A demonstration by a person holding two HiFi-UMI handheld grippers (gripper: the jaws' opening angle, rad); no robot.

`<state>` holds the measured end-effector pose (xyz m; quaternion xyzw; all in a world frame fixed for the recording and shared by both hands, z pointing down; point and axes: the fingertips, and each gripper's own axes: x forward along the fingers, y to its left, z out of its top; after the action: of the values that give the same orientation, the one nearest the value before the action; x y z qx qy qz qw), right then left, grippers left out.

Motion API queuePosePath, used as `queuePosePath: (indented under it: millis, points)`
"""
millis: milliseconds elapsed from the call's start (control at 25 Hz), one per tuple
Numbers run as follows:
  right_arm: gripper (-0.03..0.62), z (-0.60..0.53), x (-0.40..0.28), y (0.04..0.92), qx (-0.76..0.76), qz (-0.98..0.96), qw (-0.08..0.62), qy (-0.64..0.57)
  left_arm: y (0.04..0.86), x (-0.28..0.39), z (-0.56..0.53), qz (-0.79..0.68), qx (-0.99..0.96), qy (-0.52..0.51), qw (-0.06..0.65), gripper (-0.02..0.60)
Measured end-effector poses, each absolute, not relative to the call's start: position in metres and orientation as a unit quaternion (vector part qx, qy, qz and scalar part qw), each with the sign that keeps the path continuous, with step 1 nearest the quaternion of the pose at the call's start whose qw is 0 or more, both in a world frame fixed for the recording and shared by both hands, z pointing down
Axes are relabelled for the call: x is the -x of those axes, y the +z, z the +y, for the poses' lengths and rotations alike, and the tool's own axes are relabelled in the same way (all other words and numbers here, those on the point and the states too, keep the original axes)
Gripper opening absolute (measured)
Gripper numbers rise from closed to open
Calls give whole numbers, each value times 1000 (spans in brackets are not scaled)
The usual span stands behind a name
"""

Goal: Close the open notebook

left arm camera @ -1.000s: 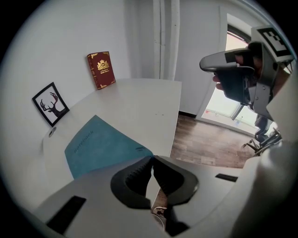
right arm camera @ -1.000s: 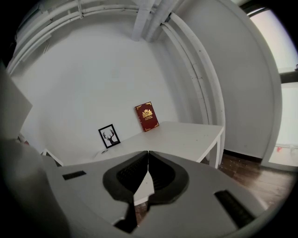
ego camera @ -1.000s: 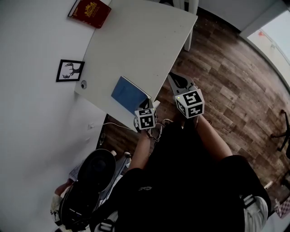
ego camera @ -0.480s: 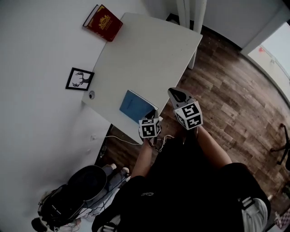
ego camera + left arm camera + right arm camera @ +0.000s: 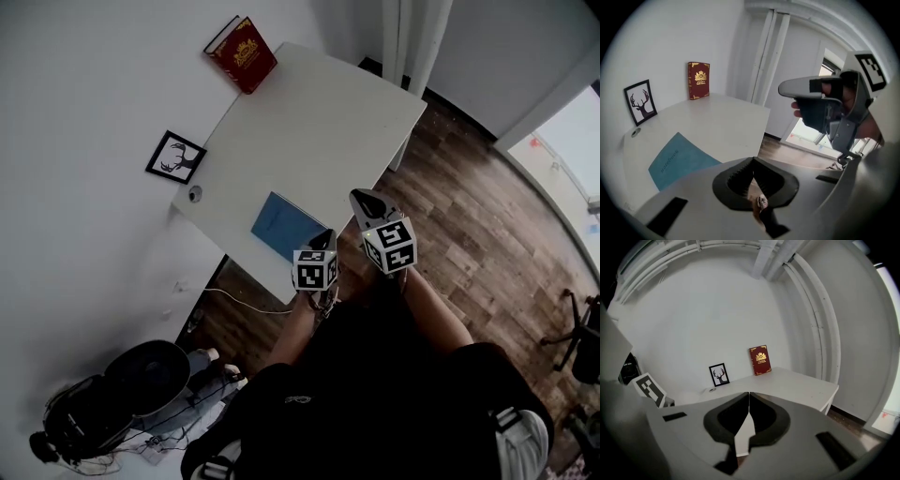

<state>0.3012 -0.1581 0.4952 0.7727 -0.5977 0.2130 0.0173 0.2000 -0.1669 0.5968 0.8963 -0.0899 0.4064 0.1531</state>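
Head view: notebook [image 5: 287, 226] on table [image 5: 323, 112], lower edge; book [image 5: 244, 53] upper left; framed picture [image 5: 176, 157] at table's left edge.

Faint pale lettering along the cover of the flat blue softcover notebook [image 5: 677, 158], seemingly "notebook", though blurred. Gold crest and small gilt lines on the upright red hardback book [image 5: 698, 80], too small to read.

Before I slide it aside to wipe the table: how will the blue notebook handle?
The notebook looks thin and lies flat, so it is probably light and bendy if lifted by a corner. On the smooth table it should slide, not tip. It lies near the edge, so a push might send it off.
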Motion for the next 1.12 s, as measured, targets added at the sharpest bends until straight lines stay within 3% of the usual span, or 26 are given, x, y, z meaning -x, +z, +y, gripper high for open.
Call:
queuePosePath:
  millis: [480, 800, 1120]
  points:
    - [23, -177, -240, 434, -742, -661, 41, 101, 459, -174, -232, -219, -957, 156, 105, 3]
    - [21, -200, -191, 401, -706, -701, 99, 22, 414, -139, -250, -250, -960, 75, 99, 3]
    - [21, -204, -177, 391, -690, -717, 103, 1, 401, -126, -250, -268, -957, 68, 82, 3]
